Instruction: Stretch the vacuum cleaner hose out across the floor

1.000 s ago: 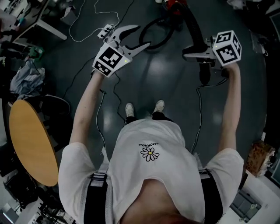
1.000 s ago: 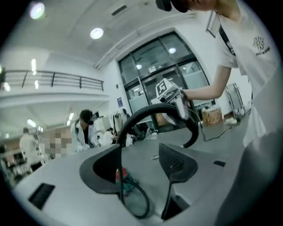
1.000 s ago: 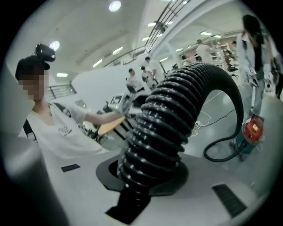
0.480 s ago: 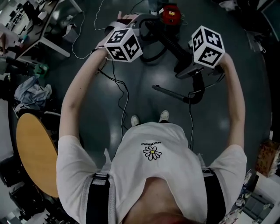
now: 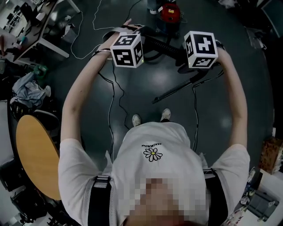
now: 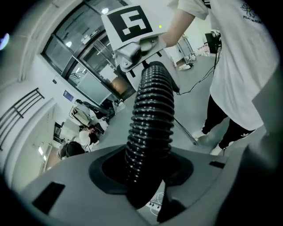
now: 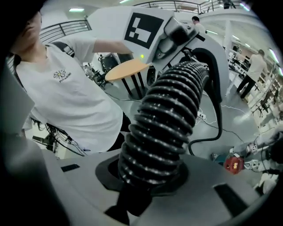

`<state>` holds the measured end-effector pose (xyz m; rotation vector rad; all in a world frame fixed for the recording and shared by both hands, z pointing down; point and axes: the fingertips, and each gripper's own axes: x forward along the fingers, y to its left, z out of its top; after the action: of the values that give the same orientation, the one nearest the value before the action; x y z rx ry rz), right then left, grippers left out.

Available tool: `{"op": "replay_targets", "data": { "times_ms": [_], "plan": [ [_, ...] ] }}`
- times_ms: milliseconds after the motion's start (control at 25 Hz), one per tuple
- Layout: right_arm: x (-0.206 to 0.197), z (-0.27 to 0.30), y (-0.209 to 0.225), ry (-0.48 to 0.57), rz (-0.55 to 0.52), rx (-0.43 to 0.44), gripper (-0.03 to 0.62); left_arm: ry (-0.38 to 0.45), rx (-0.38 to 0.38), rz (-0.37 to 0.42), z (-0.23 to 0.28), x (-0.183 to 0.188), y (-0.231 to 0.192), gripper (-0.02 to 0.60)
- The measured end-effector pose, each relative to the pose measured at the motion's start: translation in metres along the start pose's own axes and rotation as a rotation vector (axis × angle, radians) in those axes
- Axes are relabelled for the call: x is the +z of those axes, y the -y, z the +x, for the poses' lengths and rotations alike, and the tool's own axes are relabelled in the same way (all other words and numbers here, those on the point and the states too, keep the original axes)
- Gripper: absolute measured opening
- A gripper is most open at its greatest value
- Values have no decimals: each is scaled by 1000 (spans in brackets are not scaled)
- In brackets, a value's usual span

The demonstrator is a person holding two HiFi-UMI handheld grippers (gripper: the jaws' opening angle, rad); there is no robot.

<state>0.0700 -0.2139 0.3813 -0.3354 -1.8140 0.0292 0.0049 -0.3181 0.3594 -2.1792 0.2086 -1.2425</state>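
Both grippers are on the hose (image 6: pixel 152 114). Left gripper (image 6: pixel 147 178): its jaws have just been closing, and the ribbed black hose sits in the round notch between them with the pads snug on it, so we read that as a grip. Right gripper (image 7: pixel 143 176): jaws narrow and clamped round the same hose, the ribs filling the notch. Each gripper view looks along a short span of hose to the other gripper at its far end, so we hold one stretch from both ends, up off the floor (image 5: pixel 146 79). From the head view, both arms are out in front of the person, the grippers side by side and near each other, with the hose dark between them. The red vacuum cleaner (image 5: pixel 170 13) stands on the floor just beyond them; we can't trace the hose's run to it against the dark floor. A long dark wand (image 5: pixel 177 90) slants from under the right gripper toward the person's shoes (image 5: pixel 137 120); we can't tell whether it lies flat or hangs. A round wooden table (image 5: pixel 35 154) is well off to the person's left, and a thin white cable (image 5: pixel 84 26) trails on the floor past the left arm.
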Motion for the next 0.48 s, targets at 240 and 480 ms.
{"op": "replay_targets", "data": {
  "times_ms": [240, 480],
  "plan": [
    [-12, 24, 27, -187, -205, -155, 103, -80, -191, -80, -22, -19, 65, 158],
    [21, 34, 42, -224, -430, -298, 103, 56, -475, -372, -64, -19, 131, 160]
  ]
}}
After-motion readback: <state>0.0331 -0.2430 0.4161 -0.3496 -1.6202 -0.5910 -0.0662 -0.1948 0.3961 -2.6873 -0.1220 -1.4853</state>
